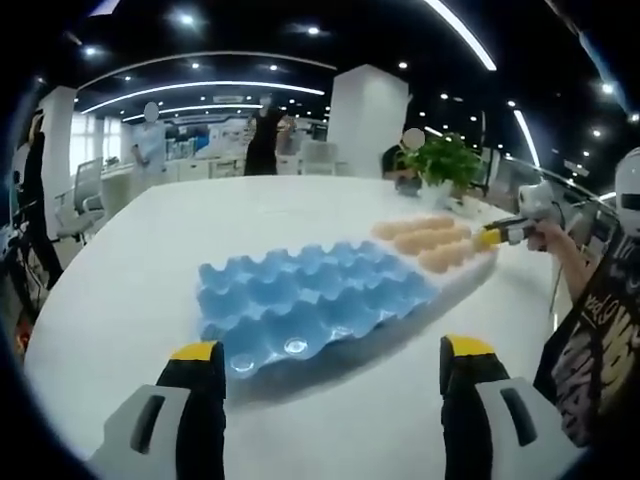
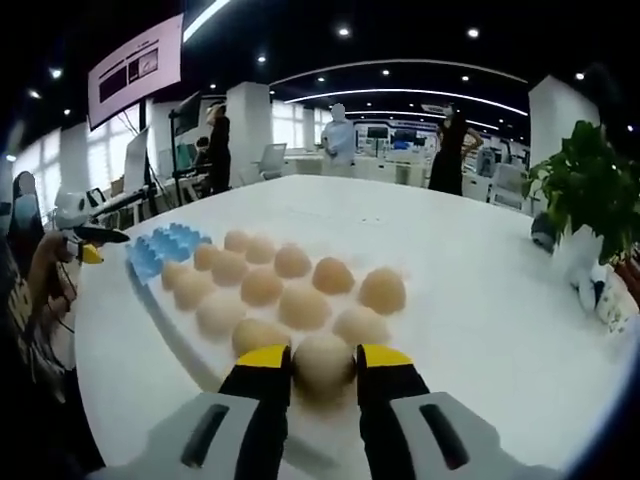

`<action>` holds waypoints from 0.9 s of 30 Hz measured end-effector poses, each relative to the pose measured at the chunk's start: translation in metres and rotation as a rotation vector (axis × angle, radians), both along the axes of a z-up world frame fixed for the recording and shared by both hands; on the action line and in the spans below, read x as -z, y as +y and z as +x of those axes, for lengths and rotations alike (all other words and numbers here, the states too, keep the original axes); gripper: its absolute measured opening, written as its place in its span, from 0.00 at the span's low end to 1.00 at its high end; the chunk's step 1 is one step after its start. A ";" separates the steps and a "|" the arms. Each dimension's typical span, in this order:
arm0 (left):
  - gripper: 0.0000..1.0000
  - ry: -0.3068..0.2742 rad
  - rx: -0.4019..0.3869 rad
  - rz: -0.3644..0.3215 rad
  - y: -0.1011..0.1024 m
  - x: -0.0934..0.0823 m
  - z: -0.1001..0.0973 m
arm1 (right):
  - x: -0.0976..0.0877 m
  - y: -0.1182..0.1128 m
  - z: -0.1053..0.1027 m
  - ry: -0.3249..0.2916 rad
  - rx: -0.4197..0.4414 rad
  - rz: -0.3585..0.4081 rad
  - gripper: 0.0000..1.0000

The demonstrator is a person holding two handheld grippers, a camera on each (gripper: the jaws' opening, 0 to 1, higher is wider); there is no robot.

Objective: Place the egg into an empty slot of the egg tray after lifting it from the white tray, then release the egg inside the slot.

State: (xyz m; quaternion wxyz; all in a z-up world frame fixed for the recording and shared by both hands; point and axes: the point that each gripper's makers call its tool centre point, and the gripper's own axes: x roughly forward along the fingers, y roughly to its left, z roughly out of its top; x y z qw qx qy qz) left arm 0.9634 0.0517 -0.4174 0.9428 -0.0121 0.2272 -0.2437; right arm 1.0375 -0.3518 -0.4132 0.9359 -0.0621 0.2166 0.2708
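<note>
I've got my right gripper (image 2: 323, 365) clenched on an egg (image 2: 322, 362), jaws pressing it from both sides at 6 o'clock in the right gripper view. It sits at the near edge of the eggs (image 2: 285, 290), a cluster of tan ones in rows; I can't make out the white tray under them against the table (image 2: 480, 290). Past the cluster, at 10 o'clock, a corner of the blue egg tray (image 2: 160, 250) peeks out, touching the egg rows.

Over in the left gripper view, the egg tray (image 1: 310, 300) is spread across the centre, its visible slots empty. The eggs (image 1: 430, 240) lie just beyond it at 2 o'clock. My left gripper (image 1: 330, 365) is released, jaws wide apart, hovering over the table (image 1: 150, 240) at the tray's near edge.

The table is white and glossy, catching the ceiling lights. A potted plant (image 1: 445, 160) stands at its far side. Around us, an open office: white pillars, strip lights, chairs, people standing in the background.
</note>
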 end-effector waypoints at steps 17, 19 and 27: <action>0.90 0.004 -0.004 -0.006 0.002 0.001 -0.001 | -0.020 0.017 0.010 -0.042 -0.037 0.011 0.27; 0.90 0.002 -0.005 -0.006 0.002 0.000 -0.001 | -0.023 0.020 0.011 -0.049 -0.044 0.018 0.27; 0.90 0.005 -0.001 -0.006 0.001 0.002 -0.001 | -0.032 0.035 0.017 -0.074 -0.081 0.027 0.27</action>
